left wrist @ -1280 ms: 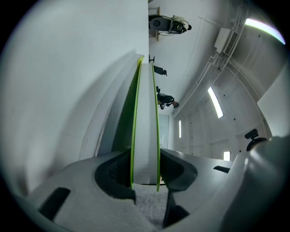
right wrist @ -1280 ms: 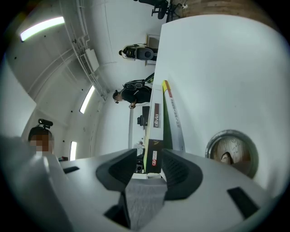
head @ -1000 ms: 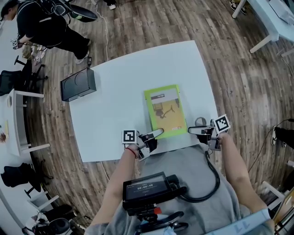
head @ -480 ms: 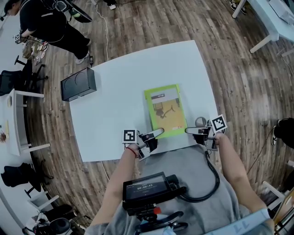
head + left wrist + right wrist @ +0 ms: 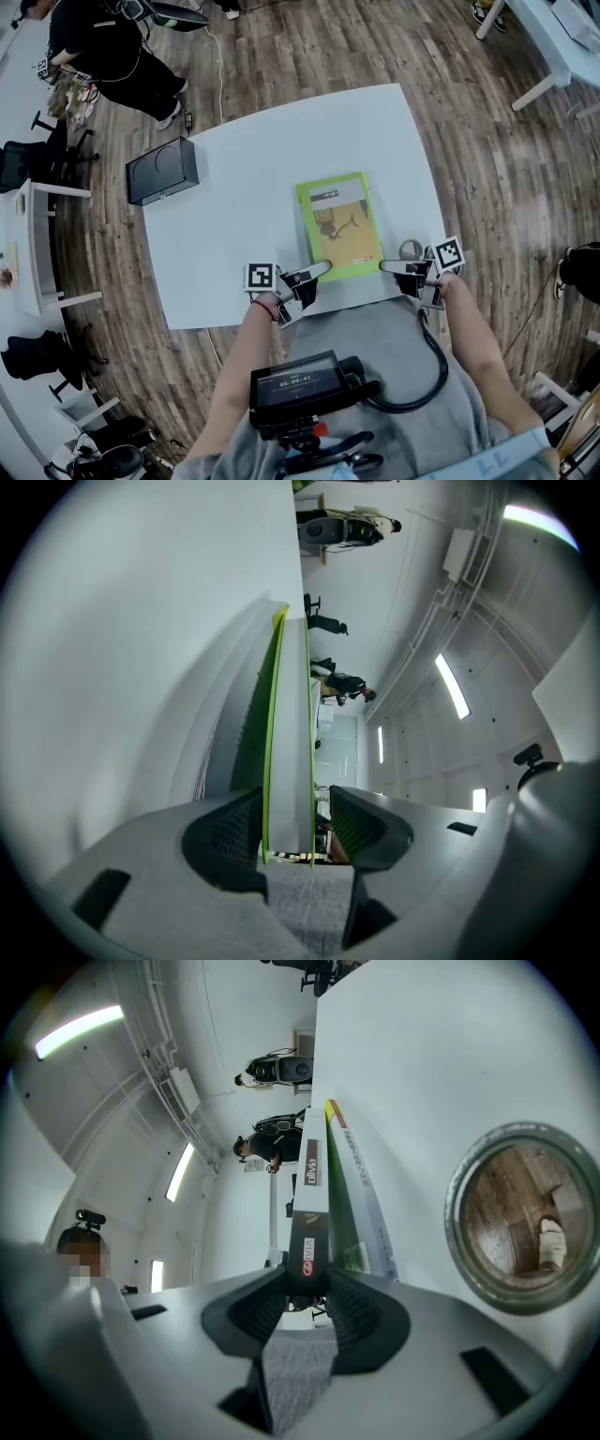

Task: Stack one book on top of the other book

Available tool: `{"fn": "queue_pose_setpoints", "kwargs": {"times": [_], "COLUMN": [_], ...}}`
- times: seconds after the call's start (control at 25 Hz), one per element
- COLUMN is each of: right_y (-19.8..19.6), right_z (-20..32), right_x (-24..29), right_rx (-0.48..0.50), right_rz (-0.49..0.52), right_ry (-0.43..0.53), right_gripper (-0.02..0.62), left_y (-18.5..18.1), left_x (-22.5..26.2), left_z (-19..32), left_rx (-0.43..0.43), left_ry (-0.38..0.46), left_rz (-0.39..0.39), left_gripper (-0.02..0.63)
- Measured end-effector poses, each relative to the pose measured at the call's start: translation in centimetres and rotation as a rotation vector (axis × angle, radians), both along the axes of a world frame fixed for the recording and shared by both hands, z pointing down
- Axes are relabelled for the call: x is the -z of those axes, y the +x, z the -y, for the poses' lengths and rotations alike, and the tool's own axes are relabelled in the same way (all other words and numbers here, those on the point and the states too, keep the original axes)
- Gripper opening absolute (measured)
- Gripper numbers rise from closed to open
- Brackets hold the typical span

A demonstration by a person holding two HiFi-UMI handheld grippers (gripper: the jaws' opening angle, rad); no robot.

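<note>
Top book [image 5: 339, 225]: green cover, lying flat on lower book [image 5: 360, 1194], by the counter's [image 5: 225, 187] near edge, right of middle.
Left tool [image 5: 317, 273]: at the stack's near left corner; jaws spread, just opened wider, top book's edge between them, one pad clear of it.
Right tool [image 5: 384, 267]: at the near right corner; jaws just closed, pinching top book's spine.
Box [image 5: 161, 171]: black, at the far left corner.

green book [image 5: 339, 225] flat on white table [image 5: 225, 187] | left gripper [image 5: 322, 271], right gripper [image 5: 385, 267] at its near corners
</note>
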State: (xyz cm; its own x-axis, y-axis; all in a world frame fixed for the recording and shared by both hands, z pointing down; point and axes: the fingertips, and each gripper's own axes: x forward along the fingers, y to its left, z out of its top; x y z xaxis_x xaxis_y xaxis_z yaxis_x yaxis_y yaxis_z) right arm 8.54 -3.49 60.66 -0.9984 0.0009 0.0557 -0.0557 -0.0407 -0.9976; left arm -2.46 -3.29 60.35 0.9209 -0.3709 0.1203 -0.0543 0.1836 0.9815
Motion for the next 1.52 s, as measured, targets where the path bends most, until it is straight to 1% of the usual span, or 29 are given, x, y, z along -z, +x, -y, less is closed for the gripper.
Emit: {"fn": "queue_pose_setpoints", "kwargs": {"times": [0.12, 0.24, 0.32, 0.4, 0.48, 0.56, 0.68, 0.84, 0.92, 1.04, 1.2, 1.36, 1.44, 1.52], "right_y": [0.0, 0.2, 0.3, 0.4, 0.4, 0.4, 0.3, 0.0, 0.2, 0.3, 0.3, 0.2, 0.6, 0.9], "right_z": [0.1, 0.3, 0.5, 0.5, 0.5, 0.4, 0.4, 0.6, 0.7, 0.6, 0.4, 0.8, 0.8, 0.6], "right_x": [0.1, 0.1, -0.1, -0.2, -0.3, -0.5, -0.7, -0.5, -0.4, -0.5, -0.9, -0.8, -1.2, -1.9], "right_rx": [-0.009, -0.028, -0.040, -0.050, -0.055, -0.054, -0.054, -0.073, -0.095, -0.115, -0.119, -0.126, -0.131, -0.125], "right_rz": [0.015, 0.011, -0.001, -0.011, -0.018, -0.030, -0.049, -0.054, -0.053, -0.053, -0.070, -0.101, -0.137, -0.189], "right_ry": [-0.008, -0.007, 0.000, 0.011, 0.029, 0.042, 0.057, 0.066, 0.068, 0.069, 0.080, 0.099, 0.096, 0.080], "right_gripper": [0.142, 0.142, 0.141, 0.141, 0.141, 0.141, 0.141, 0.141, 0.141, 0.141, 0.141, 0.141, 0.141, 0.141], "left_y": [-0.7, -1.7, -2.7, -3.7, -4.4, -4.3, -3.3, -2.8, -2.2, -1.8, -1.2, -0.8, -0.5, -0.2], "left_x": [0.4, 0.8, 0.9, 1.3, 2.1, 3.3, 5.4, 7.3, 9.1, 10.9, 12.1, 13.0, 13.2, 12.8], "left_z": [-0.7, -1.4, -1.5, -1.1, -0.6, -0.1, 0.6, 1.9, 2.4, 2.9, 2.6, 2.0, 1.6, 1.3], "left_rx": [-0.083, -0.160, -0.161, -0.130, -0.096, -0.072, -0.062, -0.020, 0.012, 0.023, -0.001, -0.051, -0.076, -0.110], "left_ry": [0.049, 0.106, 0.119, 0.132, 0.162, 0.202, 0.256, 0.340, 0.359, 0.400, 0.461, 0.544, 0.578, 0.612], "left_rz": [0.079, 0.181, 0.214, 0.234, 0.253, 0.256, 0.235, 0.244, 0.207, 0.179, 0.146, 0.143, 0.147, 0.168], "left_gripper": [0.228, 0.239, 0.239, 0.239, 0.239, 0.239, 0.239, 0.239, 0.239, 0.239, 0.239, 0.239, 0.239, 0.239]}}
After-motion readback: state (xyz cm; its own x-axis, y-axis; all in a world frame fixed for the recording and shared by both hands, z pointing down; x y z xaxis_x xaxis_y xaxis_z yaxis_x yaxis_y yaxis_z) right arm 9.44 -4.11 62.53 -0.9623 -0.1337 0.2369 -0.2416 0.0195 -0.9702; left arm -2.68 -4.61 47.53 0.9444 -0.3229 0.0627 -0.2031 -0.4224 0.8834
